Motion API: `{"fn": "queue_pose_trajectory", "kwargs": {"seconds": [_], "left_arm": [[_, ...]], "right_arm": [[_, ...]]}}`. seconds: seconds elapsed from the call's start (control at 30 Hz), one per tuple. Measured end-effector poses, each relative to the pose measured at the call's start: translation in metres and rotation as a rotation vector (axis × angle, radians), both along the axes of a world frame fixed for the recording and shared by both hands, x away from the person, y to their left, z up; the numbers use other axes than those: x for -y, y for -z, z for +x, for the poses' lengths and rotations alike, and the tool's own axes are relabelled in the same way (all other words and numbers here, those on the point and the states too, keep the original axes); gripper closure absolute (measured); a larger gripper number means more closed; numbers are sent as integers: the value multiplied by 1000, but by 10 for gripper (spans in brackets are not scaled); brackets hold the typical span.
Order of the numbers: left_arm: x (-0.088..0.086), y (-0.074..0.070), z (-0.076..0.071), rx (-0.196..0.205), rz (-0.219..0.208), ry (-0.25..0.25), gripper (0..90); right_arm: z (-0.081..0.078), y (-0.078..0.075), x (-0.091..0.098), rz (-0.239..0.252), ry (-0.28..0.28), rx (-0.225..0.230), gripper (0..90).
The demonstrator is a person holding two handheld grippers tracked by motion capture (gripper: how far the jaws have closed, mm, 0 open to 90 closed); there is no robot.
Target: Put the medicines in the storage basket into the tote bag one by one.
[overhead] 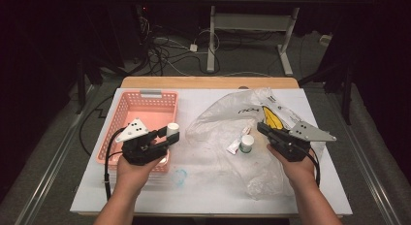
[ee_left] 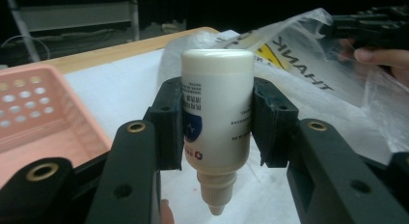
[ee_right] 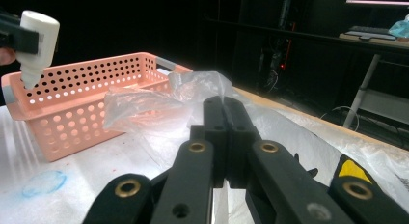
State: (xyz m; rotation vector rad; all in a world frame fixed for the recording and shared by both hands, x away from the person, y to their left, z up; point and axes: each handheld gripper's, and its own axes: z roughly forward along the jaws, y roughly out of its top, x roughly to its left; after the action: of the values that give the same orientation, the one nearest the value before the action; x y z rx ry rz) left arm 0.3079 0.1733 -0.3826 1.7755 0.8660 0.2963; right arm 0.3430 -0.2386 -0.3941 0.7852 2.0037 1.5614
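The left gripper is clamped on a small white bottle – its two black pads press the bottle's sides just below the rounded base, and the bottle hangs upside down with its ribbed cap and nozzle pointing at the table. In the high view the person's left hand comes in from the bottom, forearm angled slightly inward, wrist level, the jaws pointing forward and a little to the right; the bottle sits at their tips, just beside the right-hand wall of the pink basket, which lies to the left of this gripper. In the right gripper view the bottle is held clear above the basket's near corner. The right gripper has its jaws pressed fully together, and a fold of the clear plastic bag appears pinched between the tips, the film rising in front of them. The right hand holds that gripper low, pointing forward and to the left over the crumpled bag. Just left of its tips, inside the bag, lie a small green-capped jar and a white tube, touching or nearly touching each other.
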Motion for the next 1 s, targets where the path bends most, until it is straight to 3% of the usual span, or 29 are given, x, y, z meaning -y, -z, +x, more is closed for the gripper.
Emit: {"fn": "queue_pose_trajectory", "kwargs": {"seconds": [0.43,1.0], "left_arm": [[59,17,6,-32,69,92,581],[123,38,33,-32,149,114,580]], "right_arm": [[0,-1,2,10,-2,6,900],[-1,-1,-2,9,-8,7,900]]}}
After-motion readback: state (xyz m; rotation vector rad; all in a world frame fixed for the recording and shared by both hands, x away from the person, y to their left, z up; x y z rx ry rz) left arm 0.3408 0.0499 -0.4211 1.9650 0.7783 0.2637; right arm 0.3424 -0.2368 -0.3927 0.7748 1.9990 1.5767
